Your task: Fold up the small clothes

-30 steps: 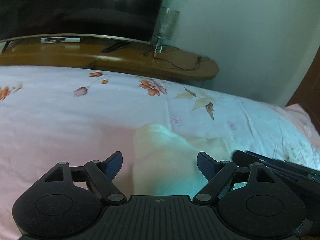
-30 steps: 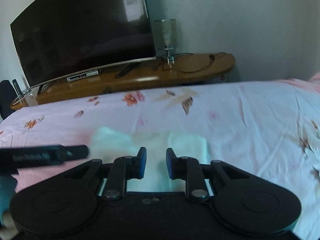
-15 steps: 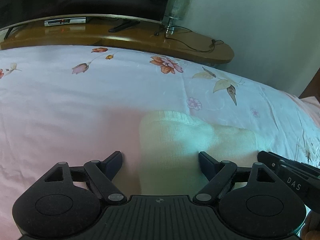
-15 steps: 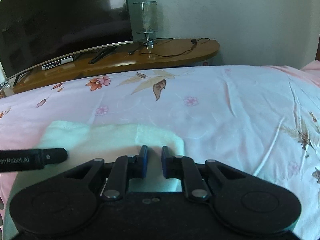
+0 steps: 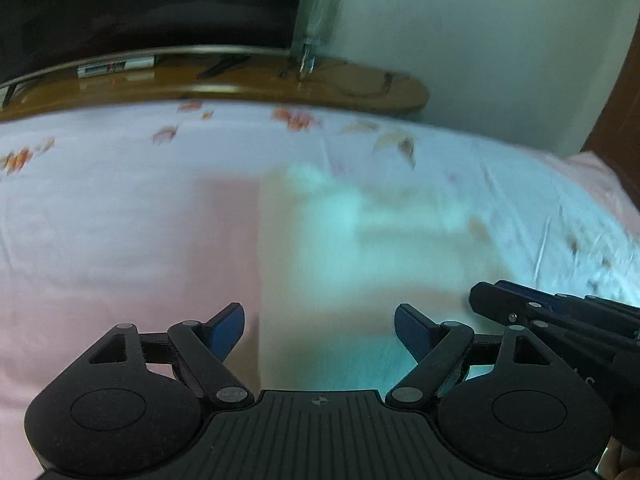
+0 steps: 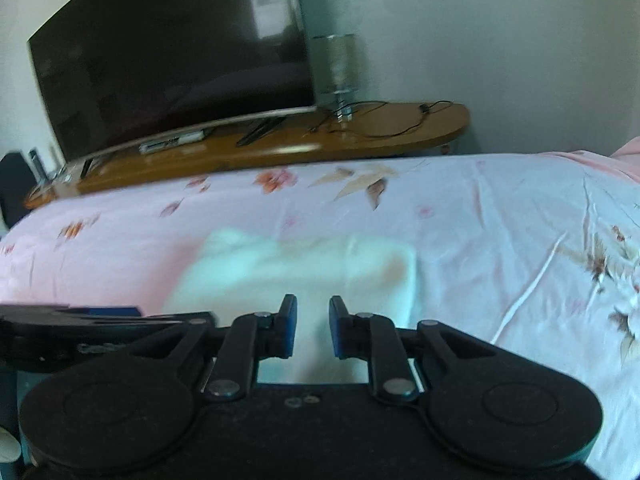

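One pale garment (image 5: 360, 248) on bedsheet (image 5: 120, 220), two tongs (image 5: 319, 330) (image 6: 313, 326)

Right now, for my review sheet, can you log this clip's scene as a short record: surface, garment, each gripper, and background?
surface: pink floral bedsheet, wrinkled on its right side
garment: pale cream knitted cloth, lying flat on the sheet; blurred, so type unclear
left gripper: open wide over the cloth's near left edge, holding nothing
right gripper: narrow gap, cloth seen through it; grip unclear
background: curved wooden TV stand, large dark television, clear glass lamp
image quality: motion blur in both views
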The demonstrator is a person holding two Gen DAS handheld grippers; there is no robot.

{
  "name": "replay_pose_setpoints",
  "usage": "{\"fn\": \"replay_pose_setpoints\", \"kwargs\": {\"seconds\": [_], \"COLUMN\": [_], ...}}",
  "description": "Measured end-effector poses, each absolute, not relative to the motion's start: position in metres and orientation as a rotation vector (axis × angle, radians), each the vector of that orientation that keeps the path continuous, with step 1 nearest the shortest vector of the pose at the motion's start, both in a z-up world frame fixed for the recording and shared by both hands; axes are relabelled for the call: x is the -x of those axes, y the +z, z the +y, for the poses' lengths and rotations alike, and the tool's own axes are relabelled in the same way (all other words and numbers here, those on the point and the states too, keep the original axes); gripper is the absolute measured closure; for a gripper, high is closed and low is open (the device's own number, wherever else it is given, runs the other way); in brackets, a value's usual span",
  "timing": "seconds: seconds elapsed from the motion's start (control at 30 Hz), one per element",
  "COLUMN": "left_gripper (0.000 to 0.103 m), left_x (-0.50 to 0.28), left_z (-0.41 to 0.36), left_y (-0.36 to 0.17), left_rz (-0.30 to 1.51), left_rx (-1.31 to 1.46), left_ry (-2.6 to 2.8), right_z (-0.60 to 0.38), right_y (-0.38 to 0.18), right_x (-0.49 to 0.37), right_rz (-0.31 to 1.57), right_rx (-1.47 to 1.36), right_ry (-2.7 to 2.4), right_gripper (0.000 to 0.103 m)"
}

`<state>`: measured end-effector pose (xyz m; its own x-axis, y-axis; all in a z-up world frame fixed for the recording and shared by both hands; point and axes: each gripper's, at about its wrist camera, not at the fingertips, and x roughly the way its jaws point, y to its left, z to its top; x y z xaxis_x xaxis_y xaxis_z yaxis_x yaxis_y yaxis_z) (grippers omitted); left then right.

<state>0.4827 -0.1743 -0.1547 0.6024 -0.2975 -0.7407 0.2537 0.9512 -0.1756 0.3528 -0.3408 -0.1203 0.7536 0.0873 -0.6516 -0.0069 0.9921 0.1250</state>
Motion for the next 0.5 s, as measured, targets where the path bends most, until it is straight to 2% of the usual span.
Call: {"fn": "replay_pose_setpoints", "kwargs": {"seconds": [0.23,0.5], "left_gripper": [0.020,0.020], "left_x": [-0.474,-0.464], "left_z": [-0.162,-0.153], "left_y": [-0.173,-0.175], "left_rz": [0.893,0.896], "left_rx": [0.105,0.071], "left_ry": [-0.317,-0.335], "right_z": [-0.335,-0.353], "right_y": [-0.144,-0.154], "right_x": [-0.342,-0.338], "right_rz": [0.750,0.732], "right_rx": [-0.030,-0.114], "right_ry": [0.014,0.006], "right_gripper": [0.094,0.103]}}
